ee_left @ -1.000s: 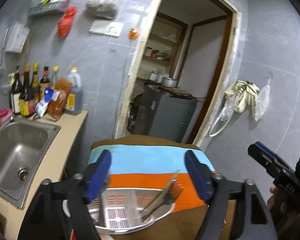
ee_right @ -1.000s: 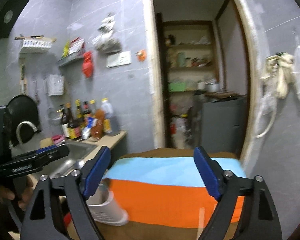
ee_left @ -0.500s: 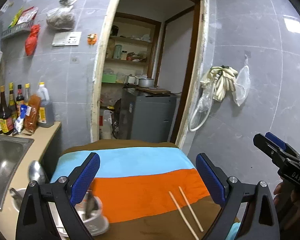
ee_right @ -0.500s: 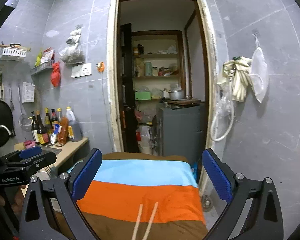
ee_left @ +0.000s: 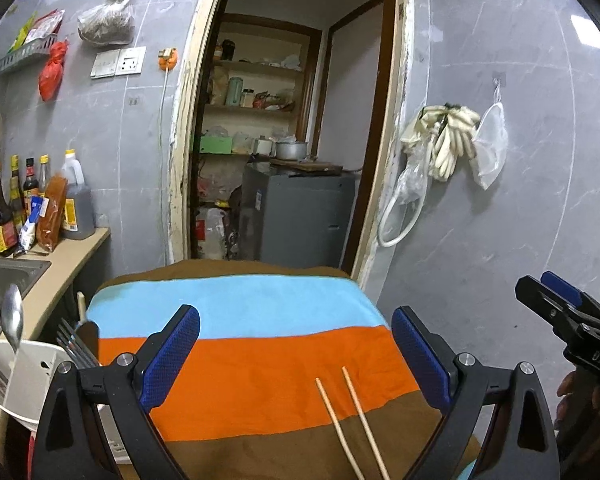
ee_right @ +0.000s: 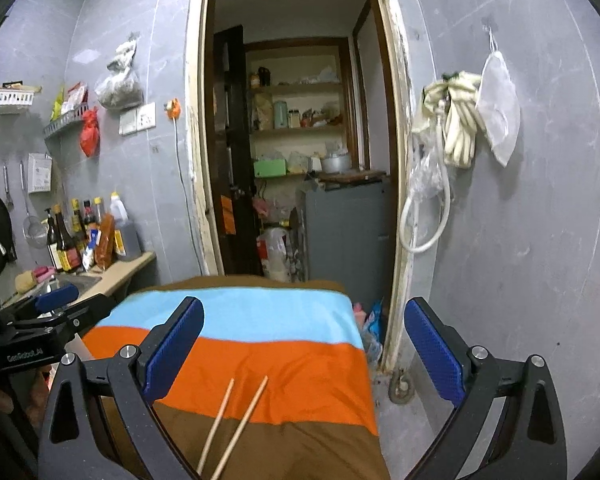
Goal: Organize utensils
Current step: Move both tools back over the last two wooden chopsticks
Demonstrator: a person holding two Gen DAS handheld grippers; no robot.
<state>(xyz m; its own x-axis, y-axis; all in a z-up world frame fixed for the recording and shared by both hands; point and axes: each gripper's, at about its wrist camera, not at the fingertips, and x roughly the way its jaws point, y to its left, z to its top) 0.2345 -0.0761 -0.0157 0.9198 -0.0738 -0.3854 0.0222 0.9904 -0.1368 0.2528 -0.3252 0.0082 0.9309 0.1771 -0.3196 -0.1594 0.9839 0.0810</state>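
A pair of wooden chopsticks (ee_left: 350,426) lies loose on the striped cloth (ee_left: 236,312) of the table, crossing from the orange band into the brown one, their long axes running roughly away from the person toward the doorway and spreading slightly at the far tips. The left gripper (ee_left: 296,356) stands wide with nothing between its blue pads; the chopsticks lie below it and toward its right pad. The right gripper (ee_right: 304,352) is equally wide and empty, and in its own view the chopsticks (ee_right: 236,420) sit below and toward its left pad, so they rest between the two tools, neither plainly nearer. The white utensil holder (ee_left: 32,380), already carrying a spoon (ee_left: 12,320) and forks (ee_left: 74,346), stands at the table's left edge beside the sink (ee_left: 4,280), closer to the left gripper. Either claw would likely need to dip down and close across the sticks' length.
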